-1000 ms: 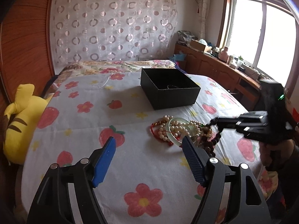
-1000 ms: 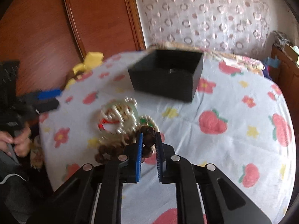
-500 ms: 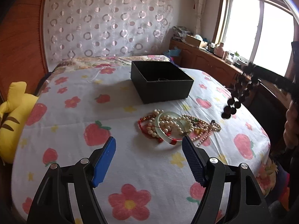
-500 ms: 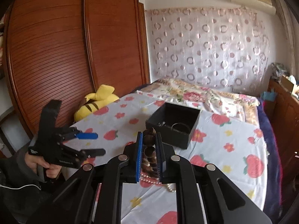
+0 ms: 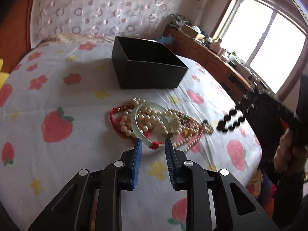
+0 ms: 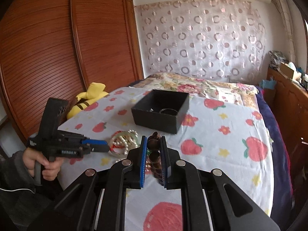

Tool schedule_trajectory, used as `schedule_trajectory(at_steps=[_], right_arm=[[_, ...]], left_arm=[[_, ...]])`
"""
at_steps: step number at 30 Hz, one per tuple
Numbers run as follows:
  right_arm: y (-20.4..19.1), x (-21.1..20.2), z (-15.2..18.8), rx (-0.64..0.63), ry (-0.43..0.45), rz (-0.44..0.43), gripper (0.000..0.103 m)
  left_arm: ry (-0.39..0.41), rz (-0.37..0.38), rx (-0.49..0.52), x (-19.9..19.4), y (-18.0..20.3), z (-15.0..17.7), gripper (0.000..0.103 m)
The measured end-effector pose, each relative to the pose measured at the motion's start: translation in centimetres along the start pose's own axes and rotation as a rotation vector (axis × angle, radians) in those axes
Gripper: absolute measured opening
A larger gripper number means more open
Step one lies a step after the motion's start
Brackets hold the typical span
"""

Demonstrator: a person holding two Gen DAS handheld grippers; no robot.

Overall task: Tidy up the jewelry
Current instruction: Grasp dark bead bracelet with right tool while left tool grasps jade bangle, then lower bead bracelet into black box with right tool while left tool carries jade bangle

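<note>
The right gripper [image 6: 154, 144] is clamping a dark wooden bead bracelet [image 6: 155, 155] and carrying it above the bed [image 6: 221, 134], just short of the open black box [image 6: 160, 113], so the step in hand looks like dropping it in, which calls for clearing the box's near wall before releasing. The left gripper [image 5: 152, 144], its jaws having just been closing, is straddling the near rim of the pale green bangle [image 5: 150, 123] without visibly pinching it, in the jewelry pile [image 5: 163, 121] just before the box. Open bedspread is lying around the box, and the bed's edge is falling away beside the pile.
</note>
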State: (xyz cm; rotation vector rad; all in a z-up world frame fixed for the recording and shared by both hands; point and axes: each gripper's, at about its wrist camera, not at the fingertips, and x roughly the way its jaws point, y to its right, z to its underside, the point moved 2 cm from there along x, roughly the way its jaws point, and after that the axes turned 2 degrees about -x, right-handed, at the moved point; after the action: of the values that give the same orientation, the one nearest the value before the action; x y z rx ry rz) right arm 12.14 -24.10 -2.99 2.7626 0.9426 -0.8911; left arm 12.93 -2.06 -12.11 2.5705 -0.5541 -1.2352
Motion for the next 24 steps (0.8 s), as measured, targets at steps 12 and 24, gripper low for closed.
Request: schedule_trajectory(at_steps=[12, 24], right_arm=[[-0.3, 1.0, 1.2, -0.003, -0.016, -0.002, 0.015], [-1.2, 1.9, 1.4, -0.017, -0.036, -0.016, 0.015]], left_arm=[[-0.025, -0.088, 0.0, 2.3, -0.6, -1.9, 0.023], [0.028, -0.153, 0.102, 0.8, 0.5, -2.0, 0.007]])
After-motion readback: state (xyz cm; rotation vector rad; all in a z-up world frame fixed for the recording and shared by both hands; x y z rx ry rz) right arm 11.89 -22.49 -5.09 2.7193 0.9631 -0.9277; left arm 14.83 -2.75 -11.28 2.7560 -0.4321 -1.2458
